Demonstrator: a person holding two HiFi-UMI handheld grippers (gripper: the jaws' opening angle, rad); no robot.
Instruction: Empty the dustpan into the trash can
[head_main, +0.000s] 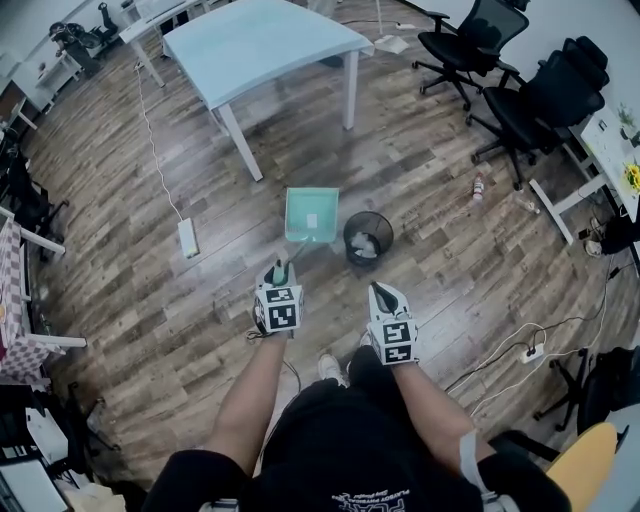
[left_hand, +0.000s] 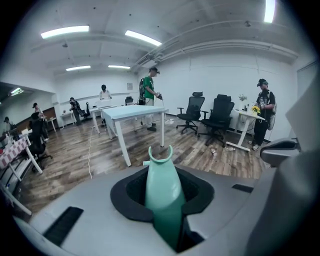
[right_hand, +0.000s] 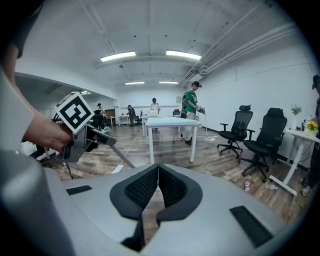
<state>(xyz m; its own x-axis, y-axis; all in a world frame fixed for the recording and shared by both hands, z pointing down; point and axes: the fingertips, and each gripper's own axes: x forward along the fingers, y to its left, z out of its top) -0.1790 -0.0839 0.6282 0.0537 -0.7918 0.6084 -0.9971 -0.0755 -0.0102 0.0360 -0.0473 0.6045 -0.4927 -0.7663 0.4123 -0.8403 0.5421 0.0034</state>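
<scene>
Left gripper (head_main: 280, 271) tight on dustpan handle (left_hand: 161, 181)

- The dustpan (head_main: 311, 213) lies ahead of the jaws of the left gripper (head_main: 280, 270), its handle (left_hand: 162, 192) between them.
- The trash can (head_main: 367, 238) stands ahead of the jaws of the right gripper (head_main: 382, 291), just right of the dustpan.
- The table (head_main: 262, 45) stands beyond both.

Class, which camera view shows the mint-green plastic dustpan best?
The head view: it shows the whole mint-green plastic dustpan, pan and handle, beside the black mesh trash can. The left gripper view shows only its handle, clamped in the left tongs. The right gripper view shows none of its pan.
</scene>
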